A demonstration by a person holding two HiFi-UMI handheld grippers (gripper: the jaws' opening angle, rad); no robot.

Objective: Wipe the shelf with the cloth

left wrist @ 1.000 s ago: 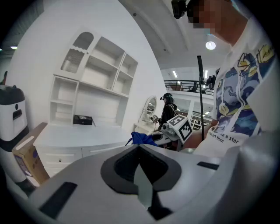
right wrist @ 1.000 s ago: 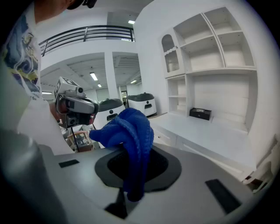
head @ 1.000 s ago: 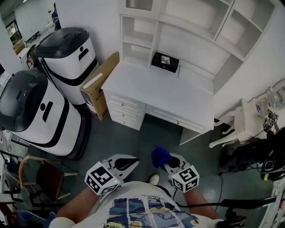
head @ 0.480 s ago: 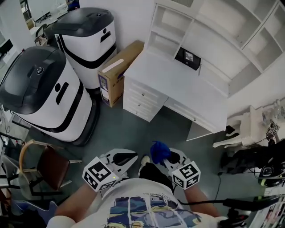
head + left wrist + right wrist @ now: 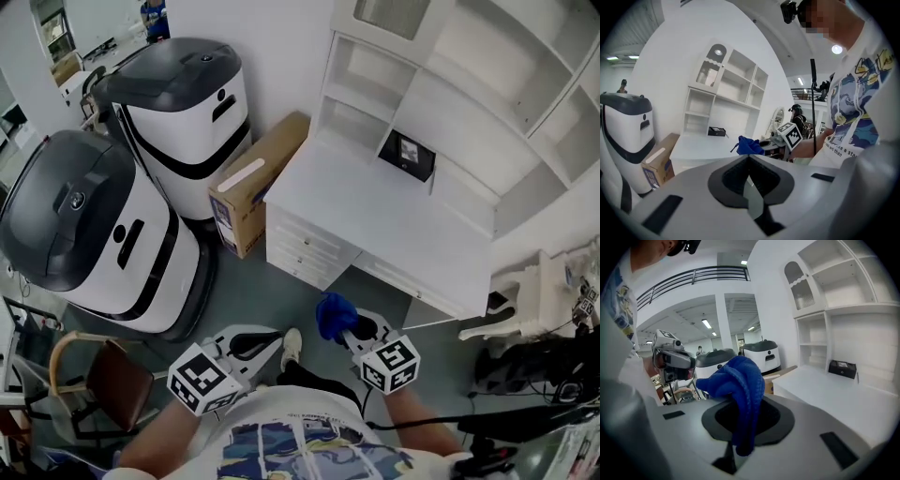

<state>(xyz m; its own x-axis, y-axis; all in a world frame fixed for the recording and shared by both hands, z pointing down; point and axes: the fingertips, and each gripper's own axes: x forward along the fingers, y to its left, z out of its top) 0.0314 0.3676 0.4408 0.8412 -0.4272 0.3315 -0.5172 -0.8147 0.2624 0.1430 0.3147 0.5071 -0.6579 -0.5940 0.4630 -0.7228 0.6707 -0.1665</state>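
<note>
My right gripper (image 5: 349, 328) is shut on a bunched blue cloth (image 5: 335, 317), which hangs from its closed jaws in the right gripper view as the blue cloth (image 5: 736, 390). My left gripper (image 5: 251, 344) is shut with nothing in it; its jaws meet in the left gripper view, where the cloth (image 5: 749, 146) shows beyond them. Both grippers hang low over the grey floor, short of the white desk (image 5: 375, 220). The white shelf unit (image 5: 450, 84) rises from the desk's back, with a small black box (image 5: 406, 153) standing at its foot.
Two large white-and-black machines (image 5: 84, 239) (image 5: 187, 103) stand at the left. A cardboard box (image 5: 255, 183) leans between them and the desk. A wooden chair (image 5: 89, 380) is at lower left, a white chair (image 5: 525, 300) and dark cables at the right.
The view has shifted closer to the desk and the shelf unit sits further right in frame. Both grippers keep their pose, and the cloth stays in the right one.
</note>
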